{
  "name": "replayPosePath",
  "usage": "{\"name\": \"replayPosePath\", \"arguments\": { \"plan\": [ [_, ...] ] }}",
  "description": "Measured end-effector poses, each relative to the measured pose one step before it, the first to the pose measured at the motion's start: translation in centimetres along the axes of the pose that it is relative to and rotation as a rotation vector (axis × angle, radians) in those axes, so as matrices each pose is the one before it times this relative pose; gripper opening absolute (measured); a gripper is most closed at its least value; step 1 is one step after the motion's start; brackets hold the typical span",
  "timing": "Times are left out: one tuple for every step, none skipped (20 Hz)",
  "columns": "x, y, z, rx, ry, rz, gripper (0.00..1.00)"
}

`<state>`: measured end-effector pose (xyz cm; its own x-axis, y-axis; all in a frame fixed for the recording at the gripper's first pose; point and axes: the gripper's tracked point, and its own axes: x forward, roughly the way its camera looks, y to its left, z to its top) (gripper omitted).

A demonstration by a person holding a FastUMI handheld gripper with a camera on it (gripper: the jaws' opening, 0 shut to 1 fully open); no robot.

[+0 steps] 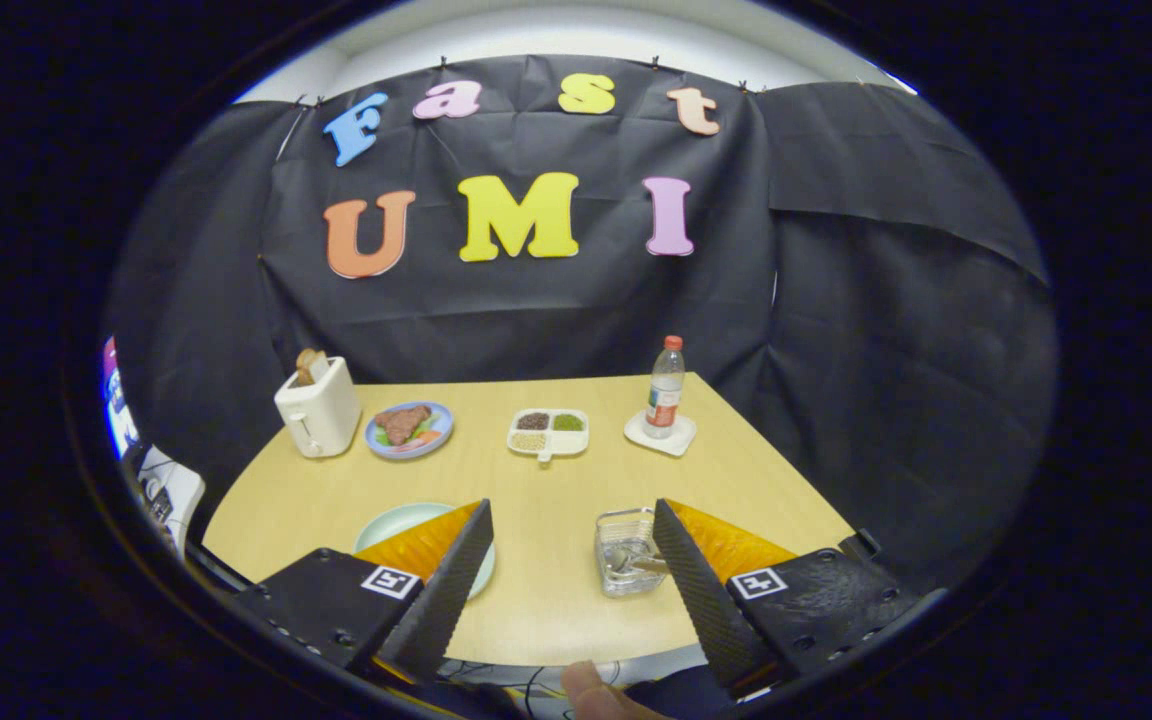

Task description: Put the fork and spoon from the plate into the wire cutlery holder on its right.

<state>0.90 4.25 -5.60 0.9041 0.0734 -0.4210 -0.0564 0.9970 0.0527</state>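
Wire cutlery holder (626, 552) is seen on the bench (556, 470), just ahead of the right finger, partly hidden by that finger. Metal pieces lie inside it, read as cutlery handles; fork versus spoon cannot be told apart. Plate (406, 525), pale green, is set to the holder's left, mostly covered by the left finger; no cutlery can be made out on its visible part. Task is judged done or nearly done on that basis.

Hand-held gripper (571, 570) is held wide apart, nothing between the fingers, raised above the near bench edge and pulled back from both plate and holder. Holder sits near the plate so the transfer is short.

Farther back, well apart from the task things: a toaster (318, 408) with bread in the slot, a blue plate of food (409, 428) beside it, a divided white dish (548, 432) with grains, a bottle (666, 400) upright on a white coaster (659, 436). Bench is light wood, uncluttered in the middle. Black cloth wall is hung behind and to the sides. A fingertip (591, 692) shows below the near bench edge.
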Motion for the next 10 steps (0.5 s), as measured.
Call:
{"name": "replayPosePath", "arguments": {
  "plan": [
    [-0.696, 0.695, -0.055, 0.00107, -0.02079, 0.02024, 0.97],
    [-0.454, 0.546, -0.262, -0.00620, -0.00911, 0.01137, 0.97],
    [-0.898, 0.415, -0.410, -0.00535, -0.00825, 0.00529, 0.97],
    [-0.838, 0.573, -0.030, -0.00282, -0.02082, 0.01083, 0.97],
    [-0.851, 0.338, 0.140, -0.00360, -0.02972, 0.00095, 0.97],
    [-0.852, 0.232, 0.271, -0.00681, -0.04174, -0.00734, 0.97],
    [-0.741, 0.293, 0.241, -0.01108, -0.03941, -0.00542, 0.97],
    [-0.776, 0.281, 0.082, -0.01185, -0.02553, -0.00807, 0.97],
    [-1.155, 0.545, -0.283, -0.00556, -0.01718, 0.00262, 0.97],
    [-1.005, 0.882, -0.086, 0.00015, -0.00819, 0.01692, 0.97]
  ]
}}
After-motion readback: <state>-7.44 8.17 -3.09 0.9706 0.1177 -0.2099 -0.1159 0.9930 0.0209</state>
